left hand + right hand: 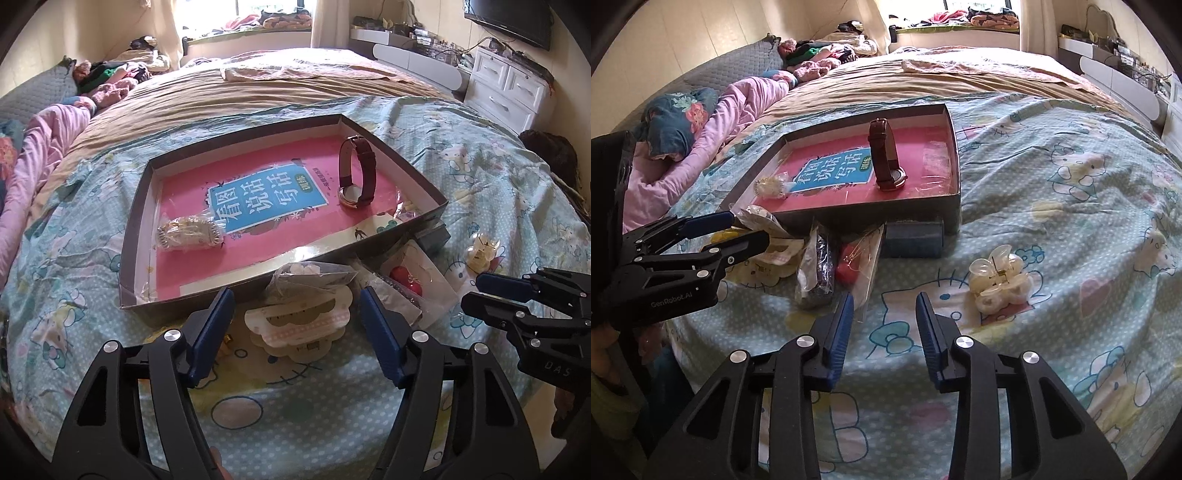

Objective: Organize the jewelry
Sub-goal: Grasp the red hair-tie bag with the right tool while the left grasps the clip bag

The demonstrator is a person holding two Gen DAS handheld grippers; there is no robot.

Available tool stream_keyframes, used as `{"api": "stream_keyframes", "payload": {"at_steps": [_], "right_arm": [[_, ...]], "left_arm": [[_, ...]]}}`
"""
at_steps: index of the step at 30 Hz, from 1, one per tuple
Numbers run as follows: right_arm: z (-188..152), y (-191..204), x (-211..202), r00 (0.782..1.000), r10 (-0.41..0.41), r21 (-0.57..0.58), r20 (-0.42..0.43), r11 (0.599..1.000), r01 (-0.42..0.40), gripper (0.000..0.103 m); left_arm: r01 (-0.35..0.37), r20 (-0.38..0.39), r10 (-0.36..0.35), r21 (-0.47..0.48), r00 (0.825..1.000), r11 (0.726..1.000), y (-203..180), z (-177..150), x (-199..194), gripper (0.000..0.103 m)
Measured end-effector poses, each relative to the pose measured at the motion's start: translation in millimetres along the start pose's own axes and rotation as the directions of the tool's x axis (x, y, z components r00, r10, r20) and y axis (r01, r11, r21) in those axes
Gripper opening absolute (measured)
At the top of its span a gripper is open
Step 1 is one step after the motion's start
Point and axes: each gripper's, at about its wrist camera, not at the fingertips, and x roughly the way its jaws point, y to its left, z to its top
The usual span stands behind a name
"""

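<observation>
Cream hair clip (1000, 281) lies just right of the open right claw (884, 321)

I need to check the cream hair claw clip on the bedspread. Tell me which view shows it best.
The right wrist view: the hair claw clip lies whole and unobstructed on the bedspread. The left wrist view shows it small near the edge, distorted.

Small dark-blue box (913, 236): rear portion hidden under the shallow grey cardboard tray (886, 212). Clear plastic bag of dark beads (816, 269): contents too blurred to identify. Wall-mounted black television (509, 22): cut off by the picture's edge.
</observation>
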Motion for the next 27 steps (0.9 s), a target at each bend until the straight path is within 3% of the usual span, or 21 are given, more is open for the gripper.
{"api": "stream_keyframes", "payload": {"at_steps": [5, 13, 16, 19, 20, 22, 27], "right_arm": [[1, 0, 16, 0.999, 0.045, 0.024, -0.030, 0.999, -0.045, 0.023], [8, 0, 36, 0.993, 0.111, 0.067, -0.042, 0.992, -0.108, 0.023], [8, 2, 38, 0.990, 0.135, 0.063, -0.038, 0.989, -0.133, 0.013], [8, 5, 33, 0.993, 0.119, 0.038, -0.026, 0.992, -0.118, 0.012], [9, 5, 32, 0.993, 0.117, 0.037, -0.022, 0.993, -0.116, 0.012], [9, 4, 27, 0.994, 0.109, 0.029, -0.010, 0.994, -0.108, 0.012], [10, 1, 11, 0.996, 0.086, 0.014, 0.021, 0.996, -0.086, 0.011]], "left_arm": [[0.007, -0.002, -0.007, -0.015, 1.000, 1.000, 0, 1, 4, 0.062], [0.007, -0.001, -0.007, -0.037, 1.000, 0.999, 1, 3, 10, 0.062], [0.009, 0.000, -0.009, -0.049, 1.000, 0.999, 2, 3, 12, 0.062], [0.003, 0.003, -0.003, -0.055, 1.000, 0.998, 2, 4, 14, 0.061], [0.004, 0.003, -0.004, -0.057, 1.000, 0.998, 2, 4, 15, 0.058], [-0.002, 0.001, 0.003, -0.055, 1.000, 0.998, 1, 5, 17, 0.037], [0.004, 0.016, -0.003, -0.040, 1.000, 0.999, -1, 5, 11, 0.035]]}}
